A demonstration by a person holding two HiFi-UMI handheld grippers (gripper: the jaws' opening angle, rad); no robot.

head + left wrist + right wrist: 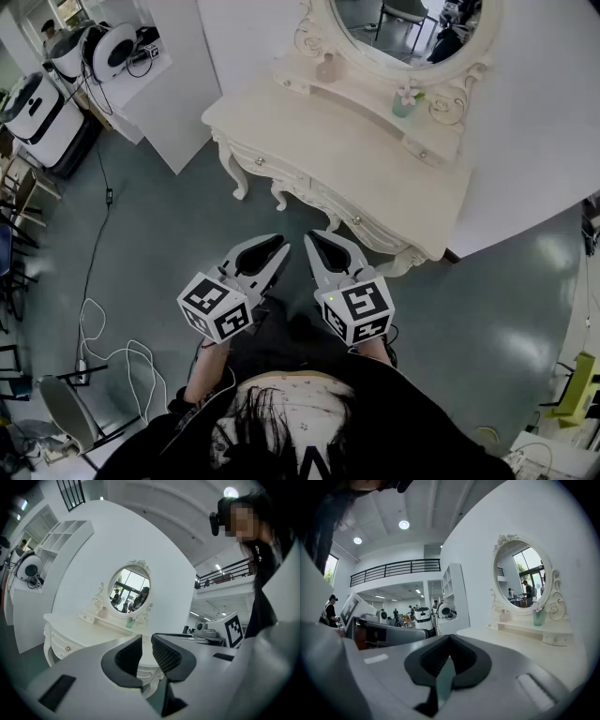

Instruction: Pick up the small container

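Far left: white rounded machines stand by the wall, and a loose white cable lies on the glossy grey floor.

The white, black-padded left gripper has its jaws drawn in to a thin slit with nothing in it. The matching right gripper has its jaws pressed together, also empty.

Both are held low at the person's waist, pointing at the cream carved dressing table and well short of it. Judgement: reach not yet begun.

Likely target is the small teal cup with flower at the right end of the mirror shelf. The pale pink jar at the left end also fits, so which one is meant stays undecided.
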